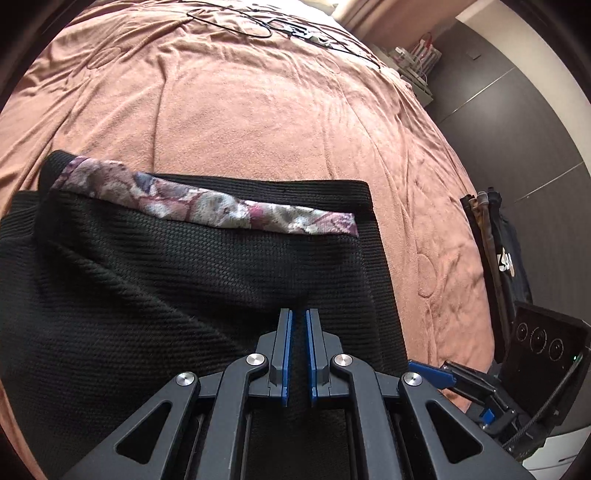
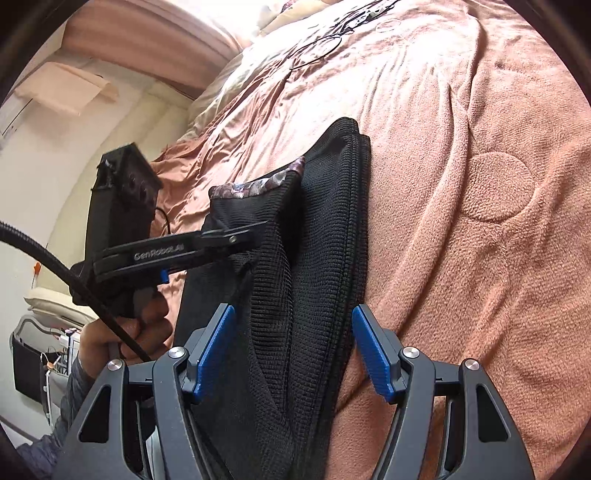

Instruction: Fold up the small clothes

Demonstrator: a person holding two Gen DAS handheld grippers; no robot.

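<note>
A black knit garment [image 1: 155, 280] with a floral purple-and-grey trim band [image 1: 207, 203] lies partly folded on a pink bedspread [image 1: 266, 110]. My left gripper [image 1: 298, 314] is shut on a fold of the black fabric and lifts it. In the right wrist view the left gripper [image 2: 258, 227] pinches the garment [image 2: 317, 229] near its trim [image 2: 258, 184]. My right gripper [image 2: 291, 314] is open, its blue pads [image 2: 371, 347] on either side of the garment's stacked edge. The right gripper also shows at the lower right of the left wrist view [image 1: 430, 373].
Black cables [image 1: 236, 22] lie at the far end of the bed. The bed's right edge drops to a dark floor [image 1: 517, 122] with a bag [image 1: 509, 258] and boxes. A pink headboard [image 2: 147, 40] and pillows sit beyond.
</note>
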